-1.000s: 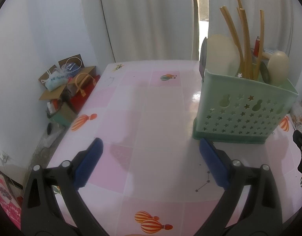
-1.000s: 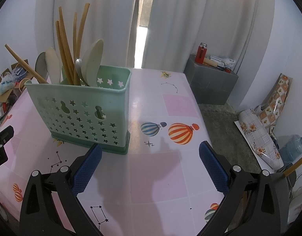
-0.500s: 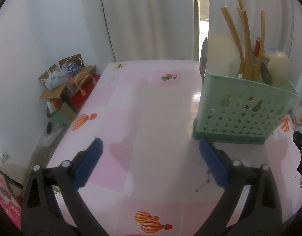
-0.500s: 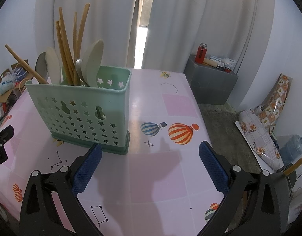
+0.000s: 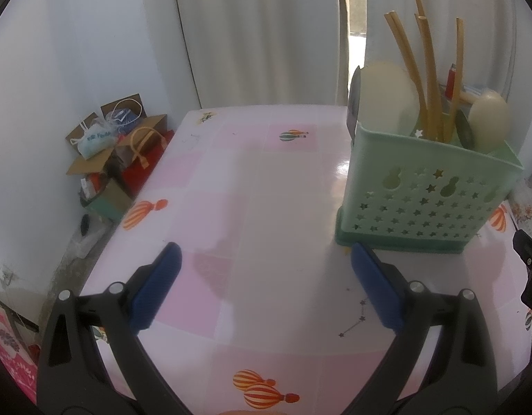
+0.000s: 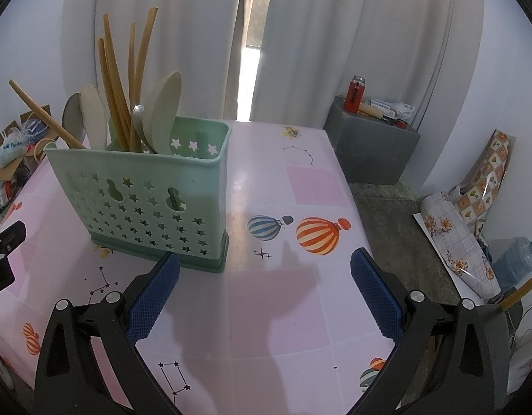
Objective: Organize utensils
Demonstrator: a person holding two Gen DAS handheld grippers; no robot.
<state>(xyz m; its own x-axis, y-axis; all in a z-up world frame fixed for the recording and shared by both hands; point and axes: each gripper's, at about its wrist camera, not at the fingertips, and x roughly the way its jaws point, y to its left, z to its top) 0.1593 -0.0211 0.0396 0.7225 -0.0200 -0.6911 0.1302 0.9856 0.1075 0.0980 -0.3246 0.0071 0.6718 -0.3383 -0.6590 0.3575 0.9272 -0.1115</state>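
Red bottle [image 6: 355,94] on grey cabinet [image 6: 373,145]; cardboard boxes [image 5: 106,152] beside pink table [image 5: 252,207]

Utensils [image 6: 127,103] in caddy [image 6: 144,204] (on table [image 6: 272,311])

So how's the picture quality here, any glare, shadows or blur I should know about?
Left wrist view: soft throughout, a glare patch on the table beside the caddy, and the chopsticks bow from fisheye distortion. Right wrist view: sharper, a bright gap between the curtains, and a dark shadow on the table between the right gripper fingers.
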